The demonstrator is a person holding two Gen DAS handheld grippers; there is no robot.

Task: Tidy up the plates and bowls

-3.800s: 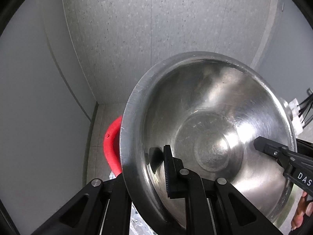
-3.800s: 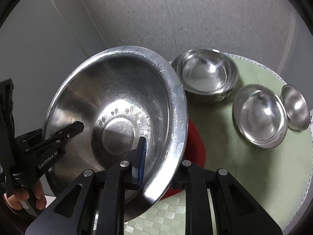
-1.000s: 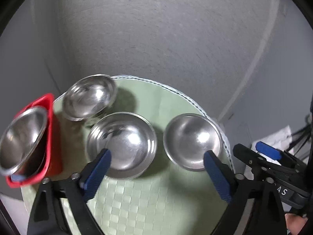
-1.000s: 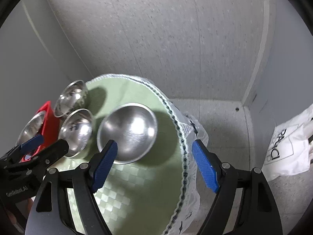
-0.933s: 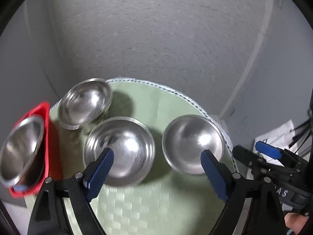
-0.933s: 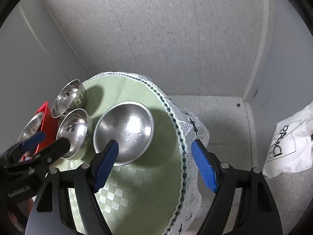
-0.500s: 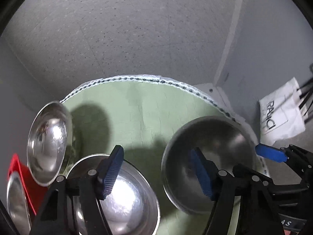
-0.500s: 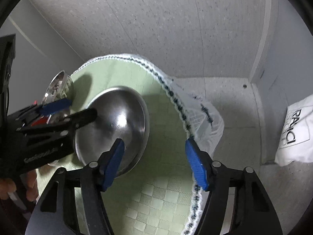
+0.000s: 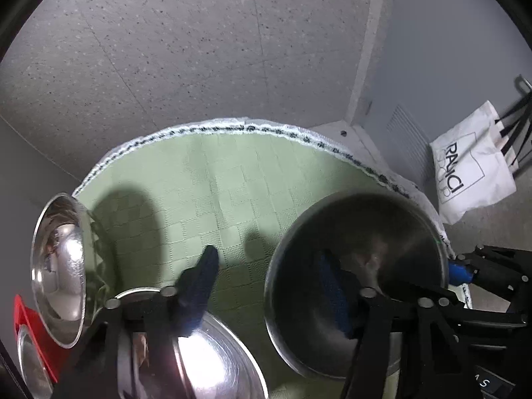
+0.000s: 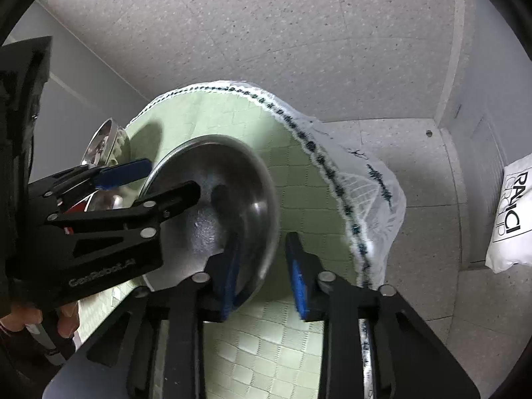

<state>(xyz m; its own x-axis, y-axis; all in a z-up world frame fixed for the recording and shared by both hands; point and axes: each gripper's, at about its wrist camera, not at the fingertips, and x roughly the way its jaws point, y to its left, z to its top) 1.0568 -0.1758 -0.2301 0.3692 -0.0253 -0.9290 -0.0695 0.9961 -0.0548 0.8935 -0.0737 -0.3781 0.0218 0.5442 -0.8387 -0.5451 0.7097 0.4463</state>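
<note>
A steel bowl (image 9: 382, 239) (image 10: 232, 179) sits at the right side of the round green-clothed table (image 9: 232, 183). My left gripper (image 9: 266, 286) straddles its left rim, one finger inside, the other outside, jaws closing and not touching. In the right wrist view the left gripper (image 10: 159, 183) reaches in from the left. My right gripper (image 10: 262, 272) straddles the near rim. One blue pad (image 10: 229, 276) lies inside the bowl. The other pad (image 10: 296, 272) stands outside with a strip of cloth showing. Its jaws are closing.
A second bowl (image 9: 216, 359) lies under the left gripper, stacked bowls (image 9: 56, 266) stand at the left, and a red rack (image 9: 26, 326) holds another. The table edge (image 10: 332, 179) drops to the floor. A white bag (image 9: 472, 173) leans on the wall. A hand (image 10: 33, 319) holds the left gripper.
The big bowl once held by both grippers now stands in the red rack. Both grippers have dropped onto the right-hand bowl, and their wide jaws have narrowed around its rim.
</note>
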